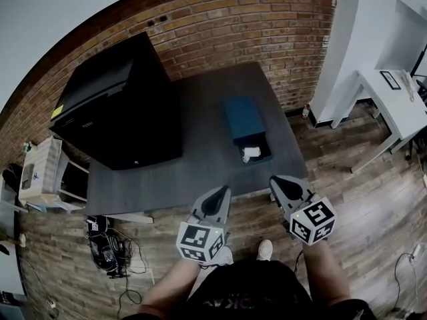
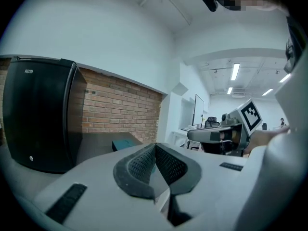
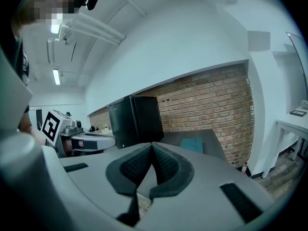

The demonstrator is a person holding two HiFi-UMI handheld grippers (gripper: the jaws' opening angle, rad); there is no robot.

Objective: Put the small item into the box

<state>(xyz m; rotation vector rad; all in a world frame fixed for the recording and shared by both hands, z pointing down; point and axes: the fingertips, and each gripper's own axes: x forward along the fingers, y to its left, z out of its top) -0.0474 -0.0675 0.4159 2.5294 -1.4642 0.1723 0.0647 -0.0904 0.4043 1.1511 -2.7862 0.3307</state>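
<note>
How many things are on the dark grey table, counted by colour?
Black: 1, the mini fridge
Teal: 1, the box
White: 1, the small item, lying in the open part of the box
Total: 3

box (image 1: pixel 241 117) teal | item (image 1: pixel 251 154) wht | table (image 1: pixel 200 169) dk gry | fridge (image 1: pixel 123 105) blk

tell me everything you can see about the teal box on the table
The teal box is long, rectangular and matte; its material is unclear. It lies flat on the dark grey table, right of the black cabinet, one short end toward the person. A teal top covers its far part; the near end is open and dark inside, with a small white item lying in it. Nothing else touches it.
</note>
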